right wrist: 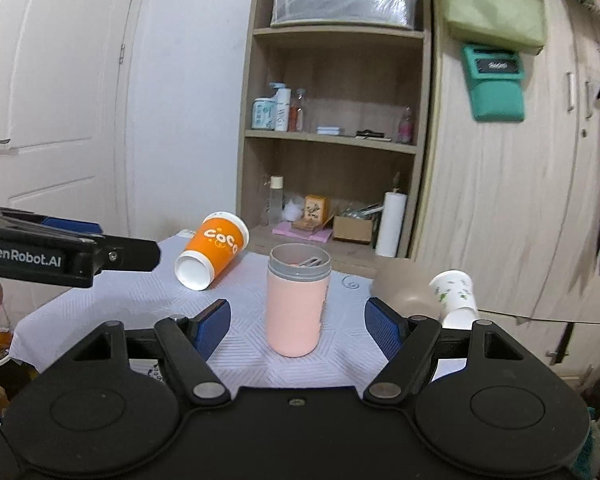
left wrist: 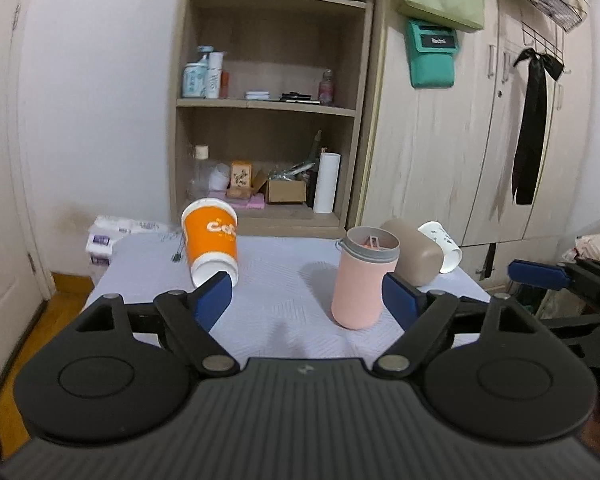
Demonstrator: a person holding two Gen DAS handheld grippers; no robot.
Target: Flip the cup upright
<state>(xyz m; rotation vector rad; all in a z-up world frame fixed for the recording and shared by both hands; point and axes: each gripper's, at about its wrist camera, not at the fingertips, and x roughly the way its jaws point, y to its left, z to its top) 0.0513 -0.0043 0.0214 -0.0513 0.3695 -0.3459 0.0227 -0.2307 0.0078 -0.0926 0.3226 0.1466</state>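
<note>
An orange paper cup point(left wrist: 211, 241) lies tipped on the white tablecloth point(left wrist: 276, 280), its base toward me; it also shows in the right wrist view point(right wrist: 214, 249). A pink cup point(left wrist: 363, 280) with a grey rim stands upright mid-table, also in the right wrist view point(right wrist: 297, 300). A brown cup point(left wrist: 414, 256) and a white paper cup point(left wrist: 442, 246) lie on their sides at the right. My left gripper point(left wrist: 308, 300) is open and empty; its left finger is near the orange cup. My right gripper point(right wrist: 298, 330) is open and empty, just before the pink cup.
A wooden shelf unit point(left wrist: 268, 104) with bottles and boxes stands behind the table. A wardrobe point(left wrist: 480, 140) is at the right, a white door point(right wrist: 52, 92) at the left. The left gripper's arm point(right wrist: 60, 256) reaches in at the left of the right wrist view.
</note>
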